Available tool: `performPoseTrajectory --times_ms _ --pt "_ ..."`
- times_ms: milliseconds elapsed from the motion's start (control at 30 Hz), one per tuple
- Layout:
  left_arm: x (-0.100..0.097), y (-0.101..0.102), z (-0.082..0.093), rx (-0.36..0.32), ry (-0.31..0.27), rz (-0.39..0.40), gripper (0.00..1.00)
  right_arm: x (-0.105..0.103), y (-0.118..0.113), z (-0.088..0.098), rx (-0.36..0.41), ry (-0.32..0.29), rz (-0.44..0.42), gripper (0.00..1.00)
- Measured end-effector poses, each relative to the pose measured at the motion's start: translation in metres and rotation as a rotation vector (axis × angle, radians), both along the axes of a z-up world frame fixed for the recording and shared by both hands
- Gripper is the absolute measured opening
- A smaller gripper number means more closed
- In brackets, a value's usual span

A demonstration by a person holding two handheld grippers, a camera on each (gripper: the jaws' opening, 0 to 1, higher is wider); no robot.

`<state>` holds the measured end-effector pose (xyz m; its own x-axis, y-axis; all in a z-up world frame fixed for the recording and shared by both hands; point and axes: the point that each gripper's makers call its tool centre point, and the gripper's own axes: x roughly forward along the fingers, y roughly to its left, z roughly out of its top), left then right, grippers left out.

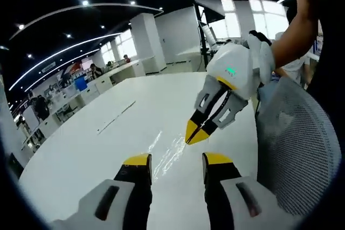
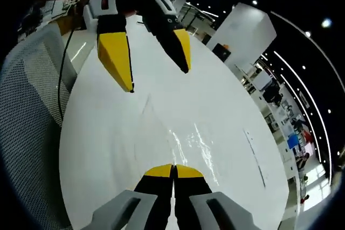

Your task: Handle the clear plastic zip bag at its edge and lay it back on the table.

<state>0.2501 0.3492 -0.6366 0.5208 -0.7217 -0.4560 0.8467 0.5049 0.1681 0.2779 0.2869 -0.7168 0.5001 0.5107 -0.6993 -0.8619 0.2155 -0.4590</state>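
My right gripper (image 2: 173,171) has its jaws together on the clear bag's (image 1: 171,152) edge at 12 o'clock; my left gripper (image 1: 177,160) waits with jaws apart. I'd lower slowly, keeping the film flat on the counter (image 1: 108,133).

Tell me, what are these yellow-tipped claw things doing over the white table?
A person holds two grippers over a white table. The right gripper is pinched shut on the edge of a clear plastic zip bag, which lies glinting on the tabletop. The left gripper hovers open just short of the bag. A mesh-backed chair stands alongside.
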Motion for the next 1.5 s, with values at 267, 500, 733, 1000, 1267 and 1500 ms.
performPoseTrajectory --times_ms 267,500,733,1000,1267,1500 --pt "-0.012 0.02 -0.013 -0.011 0.027 0.083 0.4 0.005 0.001 -0.013 -0.027 0.001 0.02 0.0" --pt "-0.021 0.029 -0.027 -0.015 0.048 0.134 0.43 0.007 0.001 -0.027 -0.023 0.015 0.006 0.0" --pt "-0.029 0.031 -0.033 -0.022 0.04 0.154 0.45 0.004 0.0 -0.041 -0.034 0.022 0.004 0.0" --pt "-0.032 0.029 -0.041 -0.025 0.041 0.154 0.47 0.001 -0.003 -0.045 -0.011 0.043 -0.032 0.0" --pt "-0.031 0.027 -0.045 -0.018 0.043 0.148 0.49 -0.001 -0.003 -0.036 0.09 0.095 -0.104 0.11" --pt "-0.027 0.022 -0.049 -0.014 0.048 0.137 0.51 -0.004 -0.006 -0.029 0.22 0.167 -0.184 0.34"
